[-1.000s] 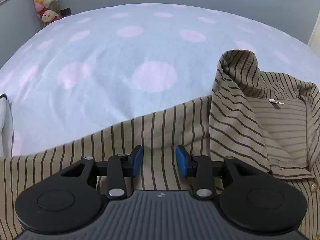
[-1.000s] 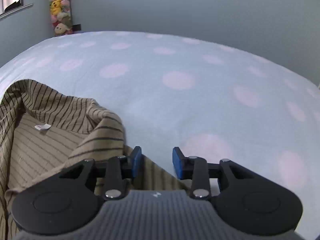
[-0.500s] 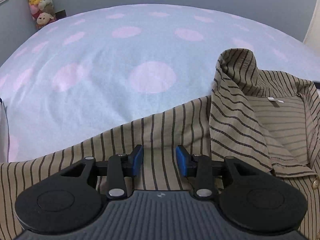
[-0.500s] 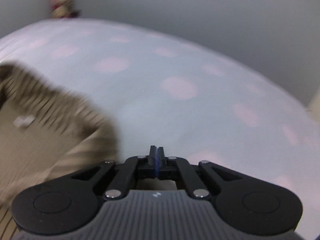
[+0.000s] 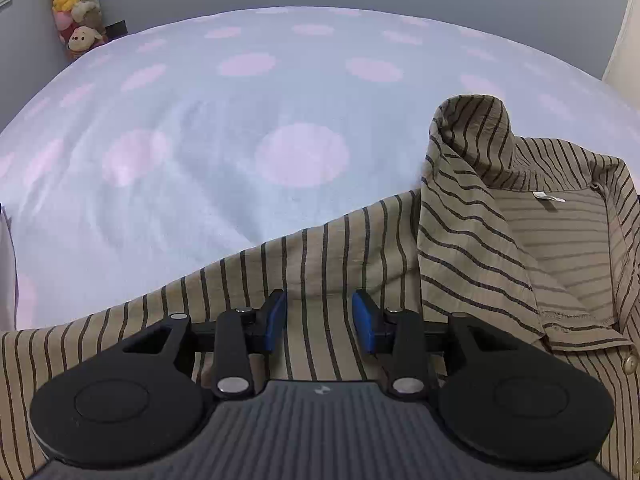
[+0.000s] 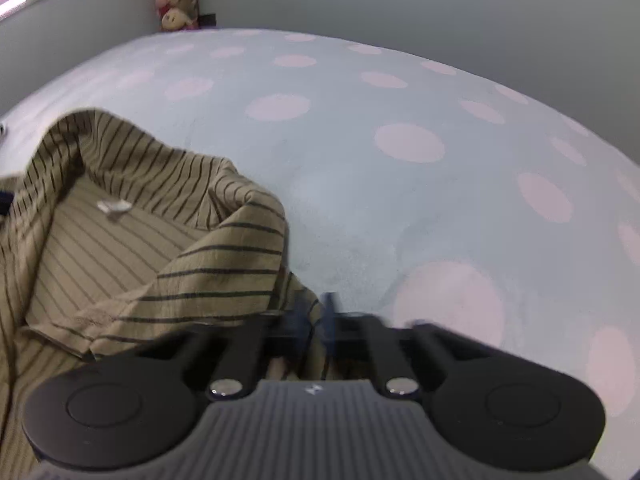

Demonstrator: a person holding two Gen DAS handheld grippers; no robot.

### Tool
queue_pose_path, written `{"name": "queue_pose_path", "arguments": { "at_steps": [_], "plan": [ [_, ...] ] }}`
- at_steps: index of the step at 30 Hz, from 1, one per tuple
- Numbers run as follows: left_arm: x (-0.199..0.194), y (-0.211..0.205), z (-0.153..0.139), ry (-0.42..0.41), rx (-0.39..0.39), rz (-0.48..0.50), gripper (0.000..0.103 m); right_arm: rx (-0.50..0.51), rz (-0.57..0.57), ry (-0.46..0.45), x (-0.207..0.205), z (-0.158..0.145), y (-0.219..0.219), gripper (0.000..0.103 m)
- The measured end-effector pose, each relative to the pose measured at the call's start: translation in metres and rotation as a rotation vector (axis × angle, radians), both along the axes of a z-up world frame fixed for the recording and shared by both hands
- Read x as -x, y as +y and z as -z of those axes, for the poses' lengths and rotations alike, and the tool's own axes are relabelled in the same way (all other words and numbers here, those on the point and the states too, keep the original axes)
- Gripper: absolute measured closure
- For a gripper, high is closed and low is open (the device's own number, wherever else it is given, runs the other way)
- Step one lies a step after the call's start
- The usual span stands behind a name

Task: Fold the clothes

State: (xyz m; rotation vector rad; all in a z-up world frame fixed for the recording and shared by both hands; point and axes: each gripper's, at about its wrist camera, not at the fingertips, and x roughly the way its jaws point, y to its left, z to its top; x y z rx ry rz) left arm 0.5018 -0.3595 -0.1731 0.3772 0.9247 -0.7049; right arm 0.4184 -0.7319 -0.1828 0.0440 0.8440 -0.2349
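At the far left, stuffed toys (image 5: pixel 76 8) sit against the wall beyond the bed (image 5: pixel 240 128), whose pale blue cover has soft pink dots. The shirt (image 5: pixel 320 256), tan with thin dark stripes, lies opened out on the bed's near side, collar (image 5: pixel 472 152) standing crumpled, a small white label (image 5: pixel 548 197) inside the neck. The left gripper (image 5: pixel 319 316) hangs over the shoulder cloth, jaws wide and holding nothing. The right gripper (image 6: pixel 316 320) is blurred, jaws nearly closed at the shirt's right shoulder edge; whether cloth is pinched I cannot tell. The weave looks light and crinkly, likely to slide and bunch. A good fold would need each pinch taken at matching shoulder points, lifted evenly so the stripes stay straight.
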Motion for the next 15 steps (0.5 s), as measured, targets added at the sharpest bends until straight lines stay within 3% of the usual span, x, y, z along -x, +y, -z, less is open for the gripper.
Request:
{"name": "queue_pose_path", "arguments": {
  "at_steps": [3, 7, 11, 15],
  "plan": [
    [0.0, -0.001, 0.0, -0.003, -0.006, 0.003, 0.069, 0.093, 0.063, -0.026, -0.001, -0.004, 0.001, 0.103],
    [-0.001, 0.0, 0.001, -0.003, -0.007, 0.005, 0.069, 0.053, 0.158, -0.054, 0.002, -0.002, -0.012, 0.103],
    [-0.001, -0.001, 0.002, -0.006, -0.008, 0.004, 0.069, 0.003, 0.192, -0.097, 0.016, -0.004, -0.021, 0.09],
    [-0.002, 0.0, 0.002, -0.006, -0.007, 0.009, 0.069, -0.025, 0.162, -0.046, 0.038, -0.003, -0.026, 0.09]
  ]
}}
